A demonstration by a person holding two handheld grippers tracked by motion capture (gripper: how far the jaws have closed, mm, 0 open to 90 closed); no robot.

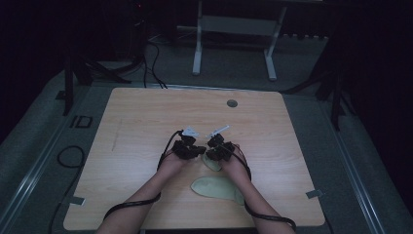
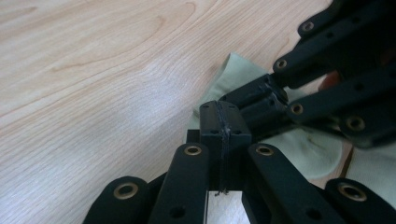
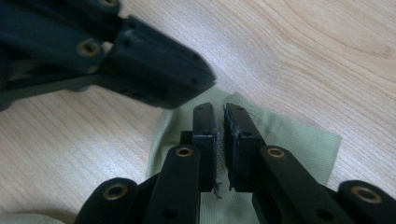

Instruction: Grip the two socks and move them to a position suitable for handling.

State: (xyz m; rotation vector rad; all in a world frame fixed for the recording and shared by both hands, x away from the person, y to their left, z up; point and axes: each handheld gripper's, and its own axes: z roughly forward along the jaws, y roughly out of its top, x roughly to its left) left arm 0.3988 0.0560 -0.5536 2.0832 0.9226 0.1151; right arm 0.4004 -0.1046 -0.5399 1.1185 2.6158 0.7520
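The left gripper has its jaws pressed together and the right gripper is nearly closed, both over the green cloth near the table's front edge, probably to pinch it.

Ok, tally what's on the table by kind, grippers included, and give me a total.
Black two-jaw grippers: 2, the left gripper and the right gripper
Pale green cloth pieces: 2, a small piece at the jaws and a larger piece nearer the person
Total: 4
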